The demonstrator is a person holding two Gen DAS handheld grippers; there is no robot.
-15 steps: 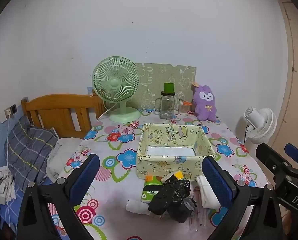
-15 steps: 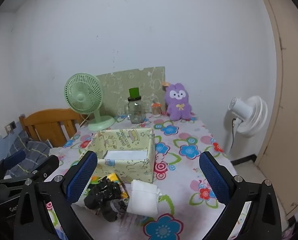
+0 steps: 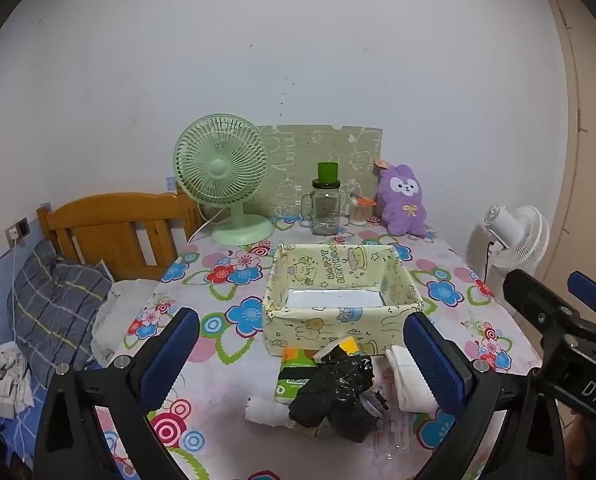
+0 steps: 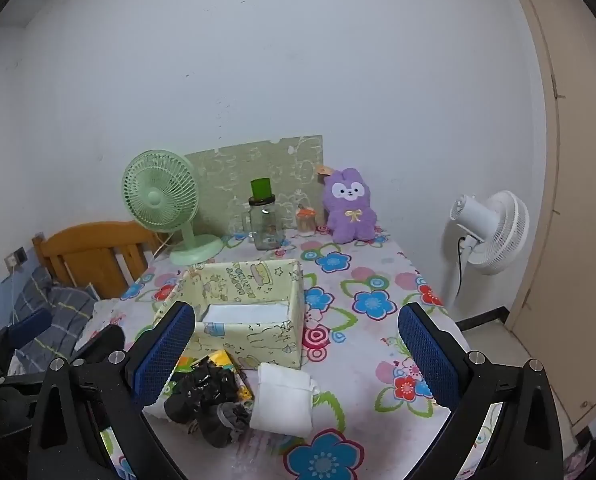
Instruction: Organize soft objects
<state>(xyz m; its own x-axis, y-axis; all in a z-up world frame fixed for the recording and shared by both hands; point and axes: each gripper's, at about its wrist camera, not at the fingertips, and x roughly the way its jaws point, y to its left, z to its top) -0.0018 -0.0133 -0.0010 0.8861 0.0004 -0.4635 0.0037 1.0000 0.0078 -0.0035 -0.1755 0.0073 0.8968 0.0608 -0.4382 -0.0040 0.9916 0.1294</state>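
Left view: left hand-held gripper spread wide and empty above the counter, black bag and white cloth piled between its fingers, box just beyond; right view: right hand-held gripper spread, empty, cloth between its fingers, bag near the left finger, box ahead.

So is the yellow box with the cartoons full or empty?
Empty, as far as shows. The yellow box has only its bare white bottom showing, and the soft pile lies outside, in front of it.

box mid table, pile in front
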